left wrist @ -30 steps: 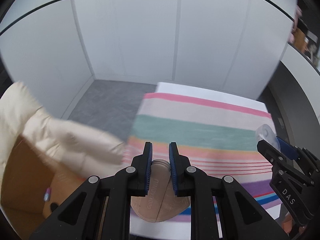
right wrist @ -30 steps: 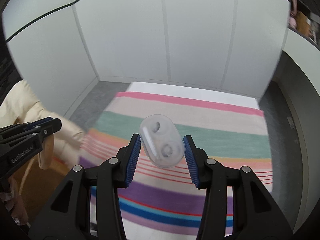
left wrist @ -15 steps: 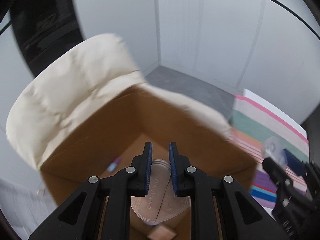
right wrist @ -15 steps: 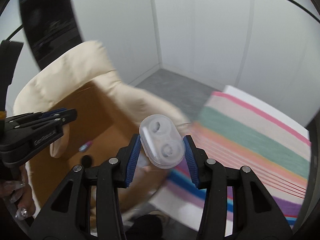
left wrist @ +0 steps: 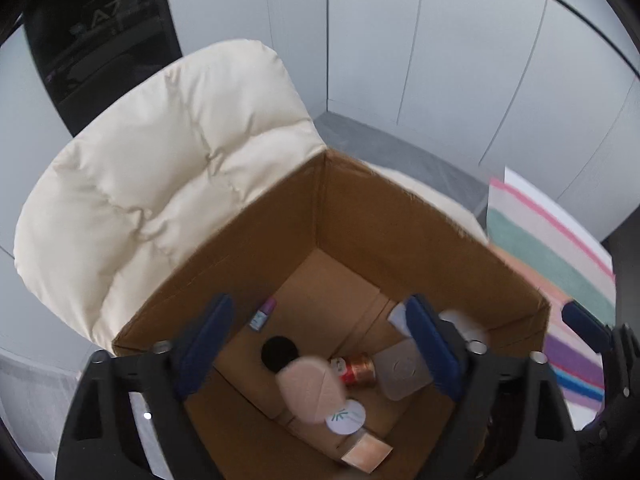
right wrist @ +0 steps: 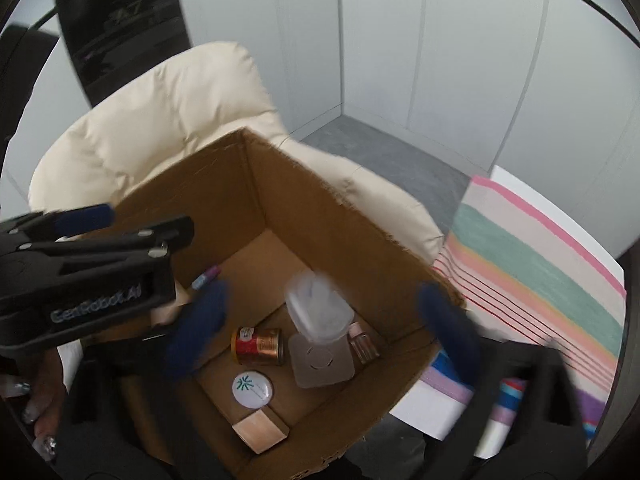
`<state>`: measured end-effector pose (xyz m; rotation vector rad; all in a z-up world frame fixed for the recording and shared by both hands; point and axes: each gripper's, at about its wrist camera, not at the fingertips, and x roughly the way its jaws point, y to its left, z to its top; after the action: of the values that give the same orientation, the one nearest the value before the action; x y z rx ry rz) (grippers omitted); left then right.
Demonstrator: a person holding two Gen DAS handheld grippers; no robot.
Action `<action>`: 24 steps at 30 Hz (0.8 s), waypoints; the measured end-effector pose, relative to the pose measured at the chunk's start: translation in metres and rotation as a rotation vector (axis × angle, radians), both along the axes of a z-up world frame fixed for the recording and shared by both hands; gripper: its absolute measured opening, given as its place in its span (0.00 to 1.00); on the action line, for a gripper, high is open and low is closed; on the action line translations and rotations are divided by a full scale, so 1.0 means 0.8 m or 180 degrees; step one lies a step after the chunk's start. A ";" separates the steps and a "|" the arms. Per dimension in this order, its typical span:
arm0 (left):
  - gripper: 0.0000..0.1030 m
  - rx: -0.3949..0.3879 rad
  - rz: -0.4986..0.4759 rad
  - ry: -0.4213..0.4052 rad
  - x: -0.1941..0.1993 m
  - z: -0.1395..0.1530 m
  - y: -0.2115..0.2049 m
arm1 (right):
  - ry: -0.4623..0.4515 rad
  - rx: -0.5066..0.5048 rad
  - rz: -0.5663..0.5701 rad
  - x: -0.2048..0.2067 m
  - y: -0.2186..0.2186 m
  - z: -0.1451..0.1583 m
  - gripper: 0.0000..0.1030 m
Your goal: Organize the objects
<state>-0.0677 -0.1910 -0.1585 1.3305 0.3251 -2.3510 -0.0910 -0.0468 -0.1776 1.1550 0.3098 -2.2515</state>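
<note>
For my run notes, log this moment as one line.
phase: drop into cardboard box | left gripper: just opened, pink pouch falling | right gripper: just opened, clear case falling

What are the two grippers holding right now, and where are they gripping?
Nothing. Both jaws have just been opening: the left gripper has let go of the pink case and the right gripper the clear case, both dropping into the cardboard box.

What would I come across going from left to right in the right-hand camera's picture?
The other gripper → cream cushion → cardboard box → striped cloth. Inside the box, left to right: red and gold can, clear case in mid-drop, small glass bottle.
</note>
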 end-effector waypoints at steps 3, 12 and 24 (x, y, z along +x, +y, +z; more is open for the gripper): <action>0.89 0.0072 -0.0020 0.0012 0.000 0.010 -0.001 | -0.0029 0.0059 -0.0108 0.000 0.003 0.010 1.00; 0.92 0.0092 -0.0546 -0.0267 0.004 0.058 0.032 | -0.0172 0.0017 -0.0565 0.018 0.059 0.069 1.00; 0.95 -0.0023 -0.1372 -0.0485 0.072 0.183 0.155 | -0.0674 -0.0048 -0.1668 0.097 0.206 0.173 1.00</action>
<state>-0.0103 -0.0674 -0.0121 1.7036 -0.0219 -2.5595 -0.0136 0.1182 -0.0395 1.5945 -0.1115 -2.5234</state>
